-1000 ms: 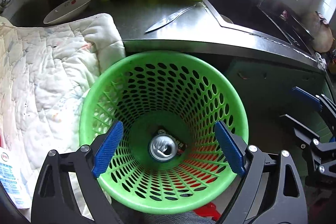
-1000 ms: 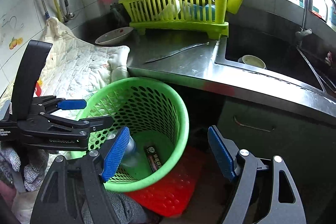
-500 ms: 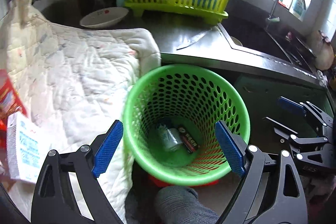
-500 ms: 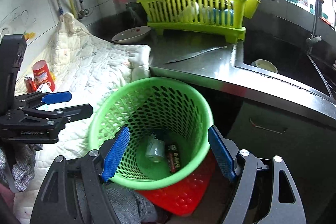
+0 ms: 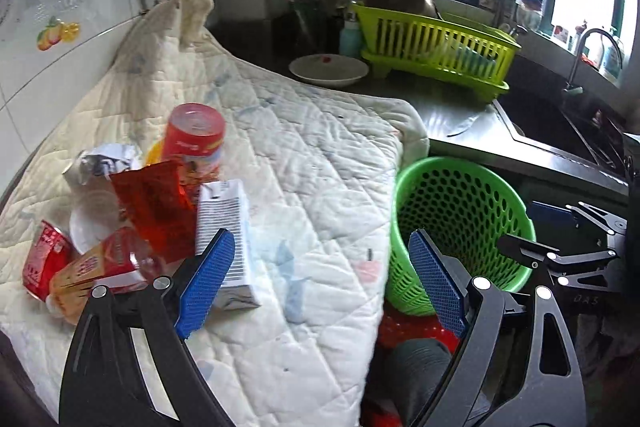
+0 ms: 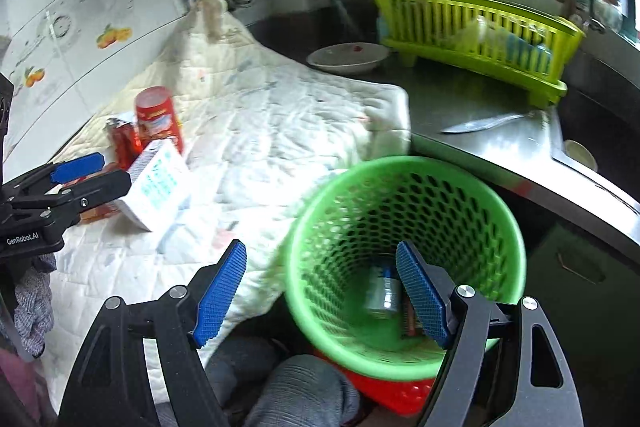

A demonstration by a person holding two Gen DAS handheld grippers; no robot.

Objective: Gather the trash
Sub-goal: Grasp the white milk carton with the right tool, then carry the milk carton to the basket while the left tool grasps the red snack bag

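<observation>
A green mesh bin (image 6: pixel 404 259) stands on the floor below the counter, also in the left wrist view (image 5: pixel 460 227). A can (image 6: pixel 382 293) and a dark wrapper lie in its bottom. Trash sits on the white quilt (image 5: pixel 300 195): a white carton (image 5: pixel 224 223), a red tube can (image 5: pixel 196 143), a red wrapper (image 5: pixel 156 207), crumpled foil (image 5: pixel 100 163) and small red packs (image 5: pixel 44 259). My left gripper (image 5: pixel 316 283) is open and empty, just right of the carton. My right gripper (image 6: pixel 320 291) is open and empty over the bin's left rim.
A yellow-green dish rack (image 5: pixel 436 47), a white plate (image 5: pixel 328 71) and a knife (image 6: pixel 484 123) are on the steel counter. The sink (image 5: pixel 560 131) lies to the right. A red mat (image 6: pixel 384 395) lies under the bin.
Both grippers swung left and up from over the bin toward the quilt. The trash pile has come into view. Both stay open and empty.
</observation>
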